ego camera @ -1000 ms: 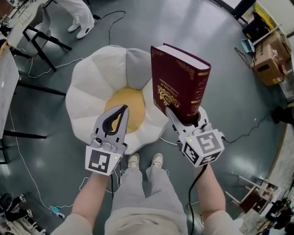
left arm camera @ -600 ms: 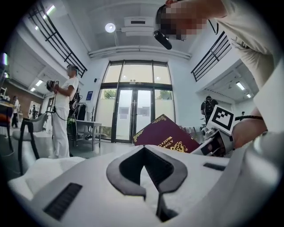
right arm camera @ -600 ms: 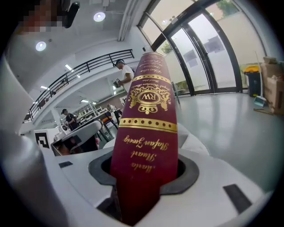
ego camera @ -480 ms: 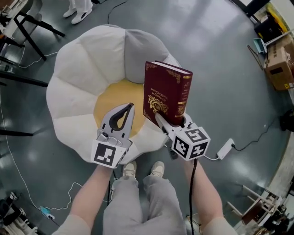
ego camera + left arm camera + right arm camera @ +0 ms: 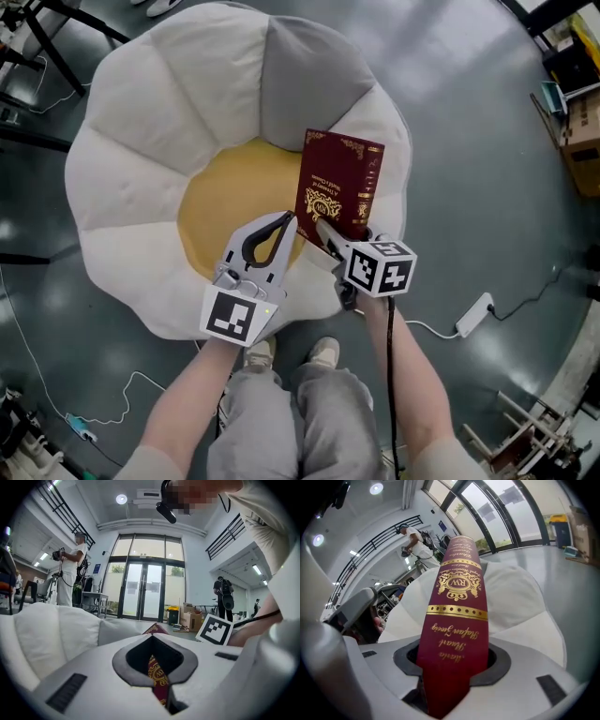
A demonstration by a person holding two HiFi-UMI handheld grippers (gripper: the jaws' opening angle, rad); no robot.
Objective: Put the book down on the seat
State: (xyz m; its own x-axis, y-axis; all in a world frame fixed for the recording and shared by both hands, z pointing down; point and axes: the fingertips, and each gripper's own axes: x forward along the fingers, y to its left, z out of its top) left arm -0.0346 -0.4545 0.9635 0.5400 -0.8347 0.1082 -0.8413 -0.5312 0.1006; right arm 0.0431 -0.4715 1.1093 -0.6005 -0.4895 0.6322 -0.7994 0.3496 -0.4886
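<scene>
A dark red book (image 5: 339,183) with gold print stands up from my right gripper (image 5: 328,232), whose jaws are shut on its lower edge. It hangs over the right side of the seat (image 5: 141,122), a white petal-shaped cushion with a yellow centre (image 5: 220,211). Whether the book touches the cushion I cannot tell. In the right gripper view the book's spine (image 5: 457,611) rises between the jaws, with white cushion (image 5: 520,597) behind. My left gripper (image 5: 284,221) is shut and holds nothing, just left of the book. In the left gripper view (image 5: 152,637) the book (image 5: 155,668) shows through the jaws' gap.
Grey floor surrounds the seat. A white power strip (image 5: 473,314) with a cable lies at the right, and cardboard boxes (image 5: 583,122) stand at the far right. Black table legs (image 5: 37,37) are at the upper left. The person's shoes (image 5: 323,352) are by the seat's near edge.
Both grippers have come down toward the seat. The book went down with the right gripper and now lies over the cushion's right side, close to the yellow centre.
</scene>
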